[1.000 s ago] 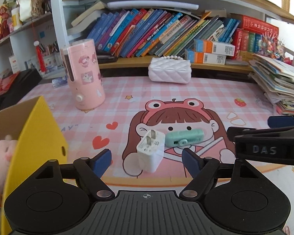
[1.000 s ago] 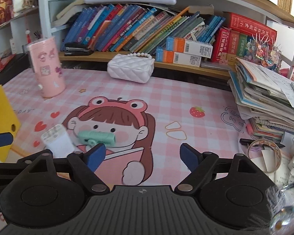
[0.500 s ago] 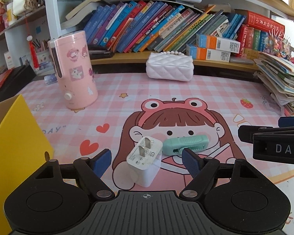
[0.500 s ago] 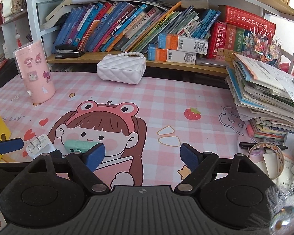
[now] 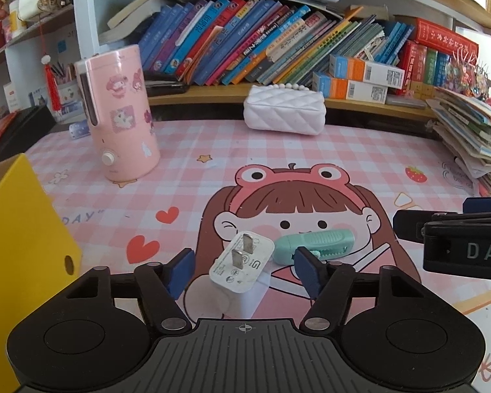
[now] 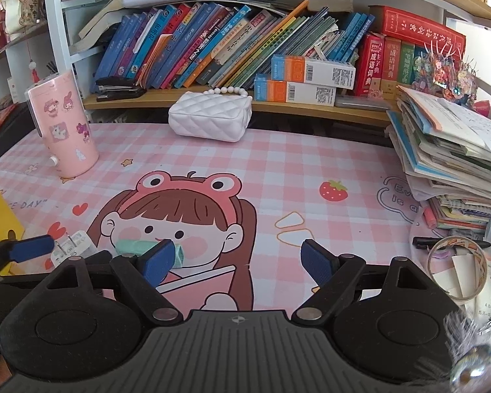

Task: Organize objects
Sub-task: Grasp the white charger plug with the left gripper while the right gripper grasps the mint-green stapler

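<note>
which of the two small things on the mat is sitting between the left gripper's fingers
The white plastic plug adapter, prongs up, stands between the closing jaws of the left gripper. The mint green ribbed clip lies just beyond the right fingertip, outside the gap.

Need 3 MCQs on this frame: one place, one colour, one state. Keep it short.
1. Where does the charger lie?
A. on the shelf
B. between the left gripper jaws
C. in the yellow box

2. Colour of the clip beside it?
A. mint green
B. red
C. black

3. How does the charger lie?
A. prongs up
B. prongs buried
C. plugged in

Key: 1 B, a blue pad stands on each side of it as the jaws close, gaps still showing. 2 A, its ribbed body is pale green. 3 A, both metal prongs show on its upper face.
</note>
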Action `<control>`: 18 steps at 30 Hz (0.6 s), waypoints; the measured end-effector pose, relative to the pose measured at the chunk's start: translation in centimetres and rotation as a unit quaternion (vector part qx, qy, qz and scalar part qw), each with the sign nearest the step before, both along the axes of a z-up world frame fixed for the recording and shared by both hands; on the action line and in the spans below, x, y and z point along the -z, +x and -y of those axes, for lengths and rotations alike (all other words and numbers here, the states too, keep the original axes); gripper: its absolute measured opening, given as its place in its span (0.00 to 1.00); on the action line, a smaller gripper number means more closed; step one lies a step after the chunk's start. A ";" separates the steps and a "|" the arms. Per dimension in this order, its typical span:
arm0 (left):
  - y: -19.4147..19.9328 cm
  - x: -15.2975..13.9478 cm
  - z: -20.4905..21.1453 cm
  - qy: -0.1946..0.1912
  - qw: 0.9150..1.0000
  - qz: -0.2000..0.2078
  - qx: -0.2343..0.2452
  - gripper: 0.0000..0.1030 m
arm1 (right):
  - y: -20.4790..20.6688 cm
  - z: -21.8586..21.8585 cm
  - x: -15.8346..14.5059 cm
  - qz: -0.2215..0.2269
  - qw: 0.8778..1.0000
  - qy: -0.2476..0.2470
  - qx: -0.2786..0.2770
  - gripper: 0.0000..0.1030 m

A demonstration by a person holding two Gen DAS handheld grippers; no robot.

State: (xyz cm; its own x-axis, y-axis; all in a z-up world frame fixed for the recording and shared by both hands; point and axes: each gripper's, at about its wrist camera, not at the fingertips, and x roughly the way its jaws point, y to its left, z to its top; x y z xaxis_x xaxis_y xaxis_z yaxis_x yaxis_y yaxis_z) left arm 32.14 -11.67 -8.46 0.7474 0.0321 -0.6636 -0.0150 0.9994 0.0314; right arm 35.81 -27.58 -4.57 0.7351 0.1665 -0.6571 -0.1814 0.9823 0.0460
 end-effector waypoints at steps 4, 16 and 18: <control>0.5 0.9 0.0 0.001 1.000 -0.019 0.009 0.35 | 0.2 -0.3 0.1 -0.001 1.000 -0.001 -0.004 0.81; -4.6 -3.1 -3.6 -0.006 0.998 0.007 -0.058 0.24 | 1.4 -4.3 2.5 -0.031 0.997 0.008 -0.063 0.81; -5.3 -3.8 -3.9 -0.007 0.998 0.012 -0.064 0.24 | 1.5 -5.5 3.2 -0.031 0.997 0.002 -0.074 0.81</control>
State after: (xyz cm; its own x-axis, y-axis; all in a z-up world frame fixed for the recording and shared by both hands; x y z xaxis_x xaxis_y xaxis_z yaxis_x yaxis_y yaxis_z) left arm 26.83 -7.72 -4.61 0.7539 0.1190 -0.6461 -0.1437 0.9895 0.0146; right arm 37.30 -22.06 -7.82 0.6604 0.2737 -0.6993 -0.3218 0.9445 0.0657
